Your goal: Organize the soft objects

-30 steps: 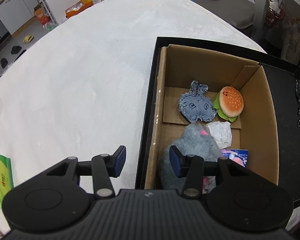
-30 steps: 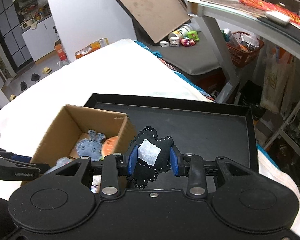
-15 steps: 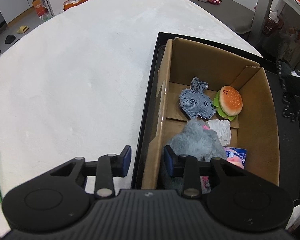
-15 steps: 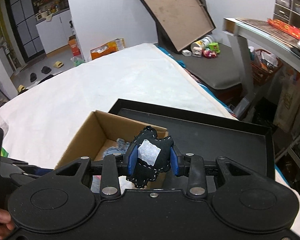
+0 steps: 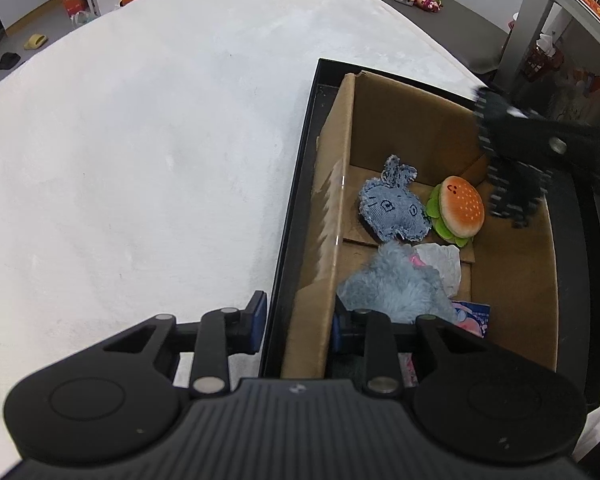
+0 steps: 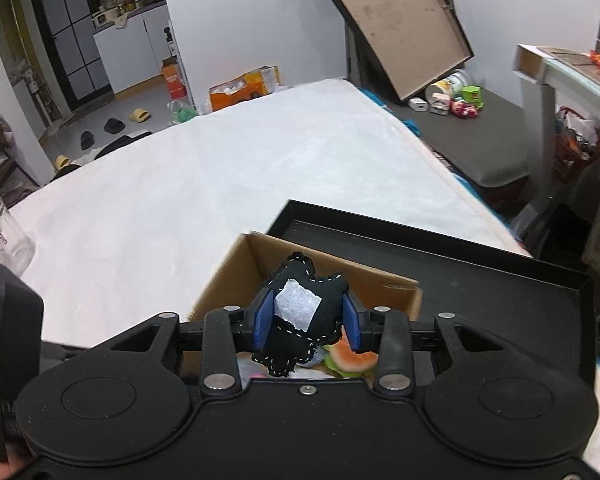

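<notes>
A cardboard box (image 5: 512, 280) stands in a black tray (image 5: 300, 184). It holds a blue denim toy (image 5: 394, 210), a burger plush (image 5: 458, 210), a fluffy grey-blue plush (image 5: 396, 284), white tissue (image 5: 440, 260) and a pink-and-blue packet (image 5: 474, 316). My left gripper (image 5: 298, 320) straddles the box's near-left wall and the tray rim. Its jaws are closing and the pads touch both sides. My right gripper (image 6: 308, 322) hovers over the box (image 6: 228, 276) with a black felt toy (image 6: 300, 308) between its pads. Those jaws are opening, and the toy still touches both pads. The left wrist view shows that toy (image 5: 512, 172) hanging over the box's far right.
A white cloth surface (image 5: 140, 160) stretches left of the tray. A glass jar (image 6: 0, 236) stands at its left edge. The tray's right half (image 6: 500, 292) is bare. Beyond are orange boxes (image 6: 244, 88) on the floor and a tilted board (image 6: 392, 24).
My right gripper has carried the black toy leftward to above the box, and its jaws have widened a little. My left jaws have narrowed around the box wall.
</notes>
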The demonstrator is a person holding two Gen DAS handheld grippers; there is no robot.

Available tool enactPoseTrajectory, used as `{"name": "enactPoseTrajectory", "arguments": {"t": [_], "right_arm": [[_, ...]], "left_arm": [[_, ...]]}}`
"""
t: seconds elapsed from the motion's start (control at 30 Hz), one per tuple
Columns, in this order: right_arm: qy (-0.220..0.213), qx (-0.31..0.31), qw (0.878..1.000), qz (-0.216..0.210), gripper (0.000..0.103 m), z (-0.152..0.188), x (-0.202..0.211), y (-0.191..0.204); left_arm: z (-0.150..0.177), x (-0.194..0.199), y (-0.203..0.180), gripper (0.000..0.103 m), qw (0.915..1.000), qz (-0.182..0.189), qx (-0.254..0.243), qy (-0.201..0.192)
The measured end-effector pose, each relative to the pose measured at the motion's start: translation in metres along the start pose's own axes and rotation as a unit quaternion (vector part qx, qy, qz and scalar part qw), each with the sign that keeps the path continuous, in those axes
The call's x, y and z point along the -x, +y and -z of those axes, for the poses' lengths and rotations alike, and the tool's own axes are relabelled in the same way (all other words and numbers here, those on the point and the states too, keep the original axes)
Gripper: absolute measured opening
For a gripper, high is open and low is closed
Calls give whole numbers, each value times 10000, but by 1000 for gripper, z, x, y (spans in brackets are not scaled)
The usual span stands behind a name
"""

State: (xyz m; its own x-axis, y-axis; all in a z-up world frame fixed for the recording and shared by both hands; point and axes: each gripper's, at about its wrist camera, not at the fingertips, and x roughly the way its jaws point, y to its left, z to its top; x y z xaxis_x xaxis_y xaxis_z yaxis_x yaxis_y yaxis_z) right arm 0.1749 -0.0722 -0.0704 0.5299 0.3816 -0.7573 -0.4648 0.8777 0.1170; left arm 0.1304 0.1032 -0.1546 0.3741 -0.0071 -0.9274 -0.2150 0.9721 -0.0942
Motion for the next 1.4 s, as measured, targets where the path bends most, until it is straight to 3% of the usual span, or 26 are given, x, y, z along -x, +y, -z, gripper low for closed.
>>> {"name": "enactPoseTrajectory", "arguments": {"t": [0.1, 0.27, 0.7, 0.93, 1.2, 1.4], "right_arm": [[-32, -61, 9994, -331, 55, -2, -7, 10], [118, 143, 9989, -420, 55, 0, -15, 24], [184, -123, 9995, -217, 56, 11, 6, 3], [124, -339, 9993, -60, 69, 24, 29, -14], [-70, -592, 9982, 77, 95, 35, 55, -32], [-195, -851, 9960, 207, 103, 46, 74, -48]], "left_arm": [[0, 1, 2, 29, 10000, 34, 0, 12], [-2, -1, 3, 29, 10000, 38, 59, 35], [-3, 16, -8, 34, 9997, -245, -7, 6], [-2, 31, -18, 54, 9988, -492, -78, 6], [9, 61, -37, 83, 9973, -636, -241, -265], [16, 79, -51, 88, 9966, -598, -425, -371]]}}
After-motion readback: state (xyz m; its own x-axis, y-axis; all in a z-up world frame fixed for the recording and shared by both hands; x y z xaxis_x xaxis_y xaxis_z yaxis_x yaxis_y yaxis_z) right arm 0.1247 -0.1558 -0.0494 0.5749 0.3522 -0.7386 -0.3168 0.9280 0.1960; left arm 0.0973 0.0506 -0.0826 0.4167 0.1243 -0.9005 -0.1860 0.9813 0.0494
